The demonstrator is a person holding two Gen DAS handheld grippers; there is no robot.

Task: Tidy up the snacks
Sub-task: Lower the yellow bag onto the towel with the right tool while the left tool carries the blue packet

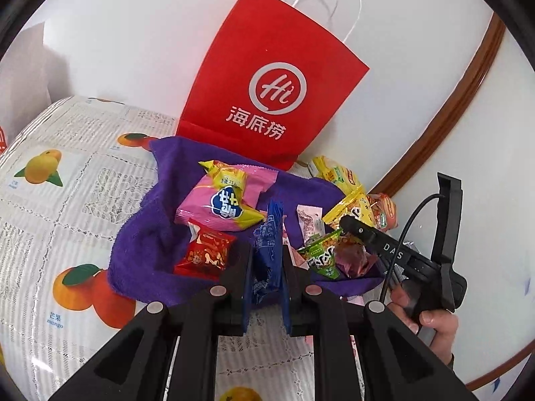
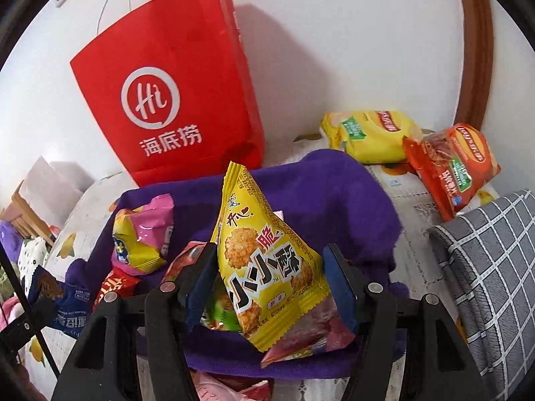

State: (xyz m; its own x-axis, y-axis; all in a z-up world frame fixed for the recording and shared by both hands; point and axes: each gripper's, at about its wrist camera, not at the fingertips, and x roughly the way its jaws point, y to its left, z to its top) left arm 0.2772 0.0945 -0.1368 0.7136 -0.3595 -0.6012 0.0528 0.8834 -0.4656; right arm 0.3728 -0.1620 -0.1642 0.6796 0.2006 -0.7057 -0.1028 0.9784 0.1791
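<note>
Left gripper [image 1: 265, 277]: pressed together on a blue packet [image 1: 267, 254], held upright.
Right gripper [image 2: 267, 287]: partly spread; a yellow packet [image 2: 264, 260] stands between the pads; contact cannot be told.
Handling: judged light, crinkly, slippery, crushable; best pinched at a sealed edge.
Purple cloth [image 1: 140, 260]: other snacks are heaped on it.
Red bag [image 1: 277, 77]: stood beyond the cloth, at the tabletop's far edge.

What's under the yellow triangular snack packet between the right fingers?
Under the yellow triangular packet lie a green packet and a pink-red wrapper on the purple towel. Whatever sits directly beneath it is covered.
</note>
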